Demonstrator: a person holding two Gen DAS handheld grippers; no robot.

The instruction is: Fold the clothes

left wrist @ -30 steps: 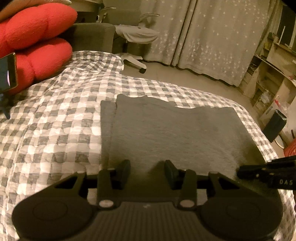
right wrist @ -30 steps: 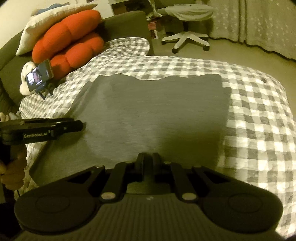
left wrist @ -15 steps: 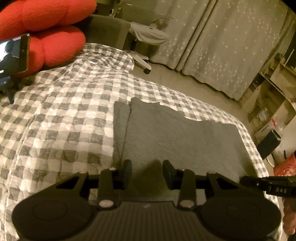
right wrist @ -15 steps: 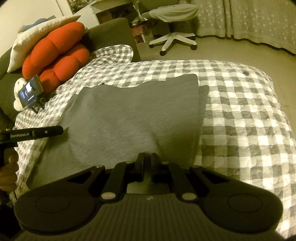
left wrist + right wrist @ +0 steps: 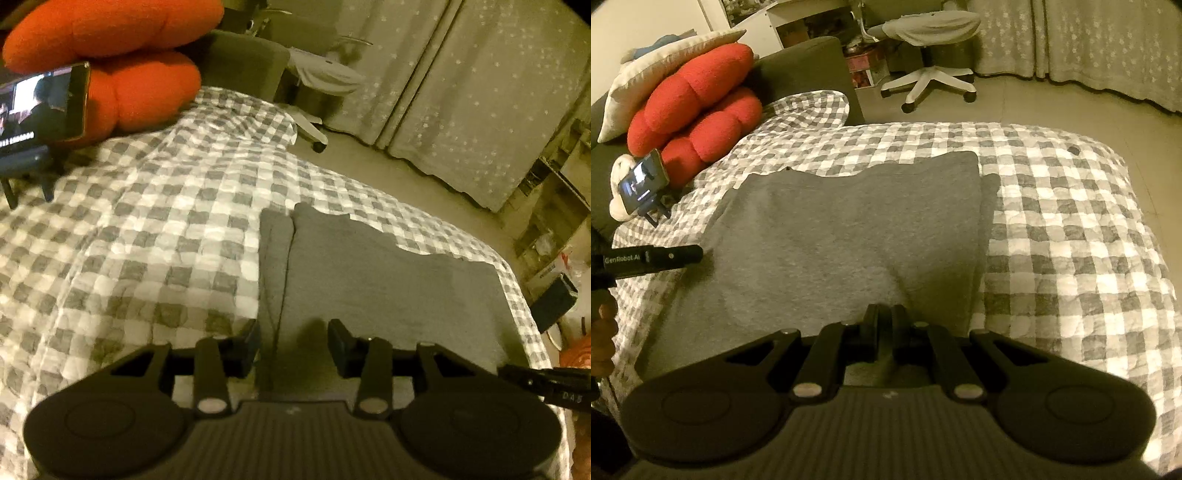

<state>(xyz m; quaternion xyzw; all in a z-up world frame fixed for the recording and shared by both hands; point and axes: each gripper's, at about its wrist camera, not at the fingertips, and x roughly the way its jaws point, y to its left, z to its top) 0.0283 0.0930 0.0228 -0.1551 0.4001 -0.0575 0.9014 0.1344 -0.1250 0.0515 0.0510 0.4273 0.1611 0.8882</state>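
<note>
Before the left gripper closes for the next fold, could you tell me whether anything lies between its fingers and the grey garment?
Nothing visible does. The left gripper, its jaws opening, hangs directly over the near edge of the grey garment on the checked bedspread, with only cloth under the gap.

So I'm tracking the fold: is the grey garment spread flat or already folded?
Partly folded: the grey garment has one side turned over itself, leaving a layered strip along that edge.

Both wrist views, close, sharing garment (image 5: pixel 388 280)
</note>
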